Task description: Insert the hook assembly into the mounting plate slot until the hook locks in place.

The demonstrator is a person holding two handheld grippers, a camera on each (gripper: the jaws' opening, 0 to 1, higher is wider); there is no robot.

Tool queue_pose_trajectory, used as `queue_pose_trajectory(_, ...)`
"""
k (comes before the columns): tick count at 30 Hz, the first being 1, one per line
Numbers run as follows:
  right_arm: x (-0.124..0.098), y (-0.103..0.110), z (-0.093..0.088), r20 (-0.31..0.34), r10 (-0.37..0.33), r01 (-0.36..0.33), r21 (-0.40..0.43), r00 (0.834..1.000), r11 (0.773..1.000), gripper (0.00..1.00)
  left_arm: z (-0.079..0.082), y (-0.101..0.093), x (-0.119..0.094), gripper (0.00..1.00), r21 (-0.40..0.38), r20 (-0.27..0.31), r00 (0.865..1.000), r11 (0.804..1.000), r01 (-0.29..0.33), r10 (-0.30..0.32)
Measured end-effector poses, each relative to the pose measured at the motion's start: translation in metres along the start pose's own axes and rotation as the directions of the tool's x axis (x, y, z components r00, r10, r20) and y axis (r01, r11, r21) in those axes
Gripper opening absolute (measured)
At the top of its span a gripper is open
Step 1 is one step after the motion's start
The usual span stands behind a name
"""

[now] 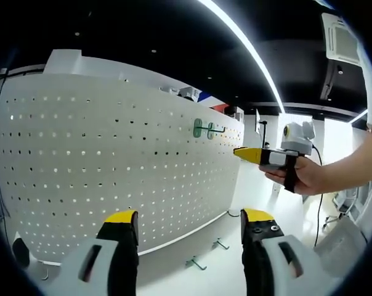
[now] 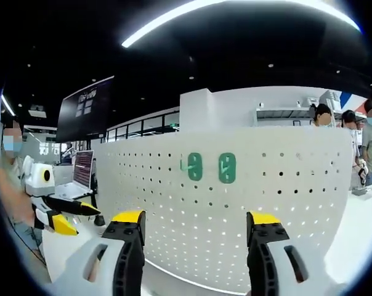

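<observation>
Green hooks [image 1: 207, 129] on pegboard [image 1: 100, 160] | likely light, stiff; grip base | left gripper [image 1: 189, 234] wide, empty | right gripper [image 2: 195, 237] wide, empty

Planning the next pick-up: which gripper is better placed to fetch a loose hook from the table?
Left, probably. Its open, empty gripper looks down at loose hooks lying on the table by the pegboard. The right gripper faces the two mounted green hooks.
</observation>
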State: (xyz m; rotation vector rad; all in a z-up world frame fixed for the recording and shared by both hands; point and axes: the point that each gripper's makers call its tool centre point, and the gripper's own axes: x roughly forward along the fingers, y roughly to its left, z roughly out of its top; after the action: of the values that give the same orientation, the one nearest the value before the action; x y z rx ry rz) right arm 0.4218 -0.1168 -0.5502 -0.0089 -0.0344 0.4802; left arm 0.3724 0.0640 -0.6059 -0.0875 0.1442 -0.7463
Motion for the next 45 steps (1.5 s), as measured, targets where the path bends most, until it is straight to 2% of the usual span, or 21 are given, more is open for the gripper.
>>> queue_pose_trajectory(14, -0.033, 0.004, -0.012, -0.001, 0.006, -0.006, 0.022, 1.0, 1.0, 0.65, 0.0, -0.003, -0.001, 0.71, 0.015, 0.0, 1.0, 1.0, 0.01, -0.01)
queue_pose_trajectory(38, -0.089, -0.002, -0.036, -0.052, -0.037, 0.038, 0.031, 0.998, 0.999, 0.65, 0.001, -0.009, -0.015, 0.74, 0.031, 0.016, 1.0, 1.0, 0.005, -0.005)
queue_pose_trajectory(45, -0.102, 0.002, -0.043, -0.067, -0.034, 0.036, 0.025, 0.997, 0.999, 0.65, -0.01, -0.008, -0.026, 0.74, 0.022, 0.0, 1.0, 1.0, -0.013, 0.013)
